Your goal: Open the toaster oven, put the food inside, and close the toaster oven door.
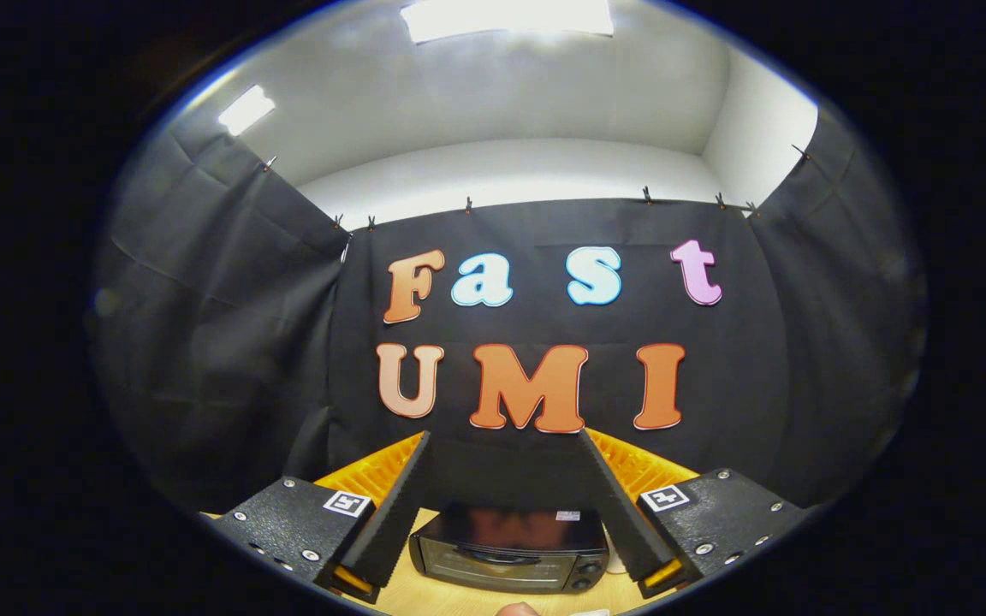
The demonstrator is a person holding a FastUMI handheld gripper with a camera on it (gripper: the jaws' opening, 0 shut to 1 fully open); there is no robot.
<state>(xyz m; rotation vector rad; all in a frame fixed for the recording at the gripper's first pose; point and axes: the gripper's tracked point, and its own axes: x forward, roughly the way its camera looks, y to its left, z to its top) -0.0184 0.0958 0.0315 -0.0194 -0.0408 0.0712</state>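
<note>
The gripper (506,445) holds nothing, its fingers spread wide. Between and below them the toaster oven (510,552) stands on a wooden table (424,595), door closed. It is a dark, glossy, rigid box with a glass door; grasp the door's handle bar

My tongs (506,436) stood wide open, their ribbed pads (394,513) looking matt and rough. The toaster oven (510,552) below had a glossy dark top and a smooth glass door. It sat on a pale, wood-look surface (476,599); the wall (228,342) was matt cloth.
</note>
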